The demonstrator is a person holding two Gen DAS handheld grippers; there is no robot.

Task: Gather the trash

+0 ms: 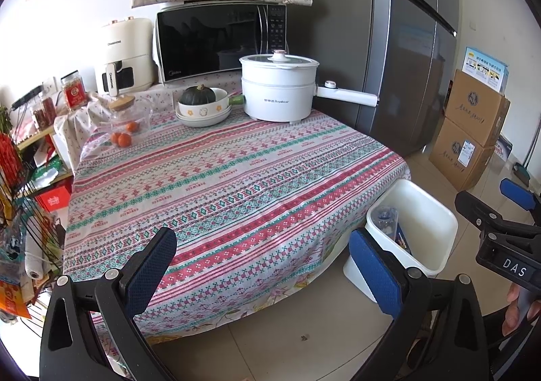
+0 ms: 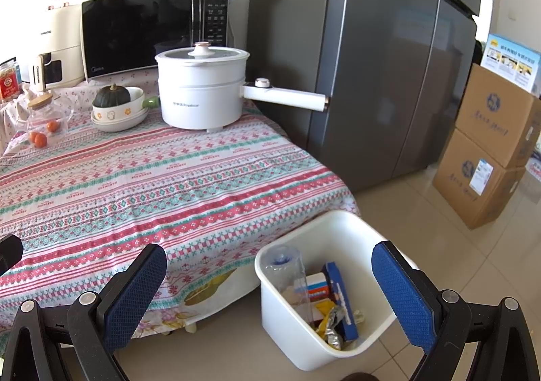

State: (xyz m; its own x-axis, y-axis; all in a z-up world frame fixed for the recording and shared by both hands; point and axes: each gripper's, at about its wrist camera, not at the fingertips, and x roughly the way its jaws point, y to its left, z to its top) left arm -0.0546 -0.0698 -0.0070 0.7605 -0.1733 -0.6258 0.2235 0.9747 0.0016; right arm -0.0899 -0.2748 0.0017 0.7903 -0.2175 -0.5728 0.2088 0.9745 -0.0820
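I see the big surface [image 2: 135,178] with its striped cloth. On the floor, just right of its near corner, sits the white bin [image 2: 341,222] with the trash [image 2: 333,306] inside. My left gripper [image 1: 267,266] and right gripper [image 2: 270,289] are both wide open, holding nothing.

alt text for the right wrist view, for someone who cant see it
A white bin on the tiled floor beside a table holds a clear plastic bottle, small boxes and wrappers. The open, empty right gripper frames it. A white electric pot and a microwave stand farther back.
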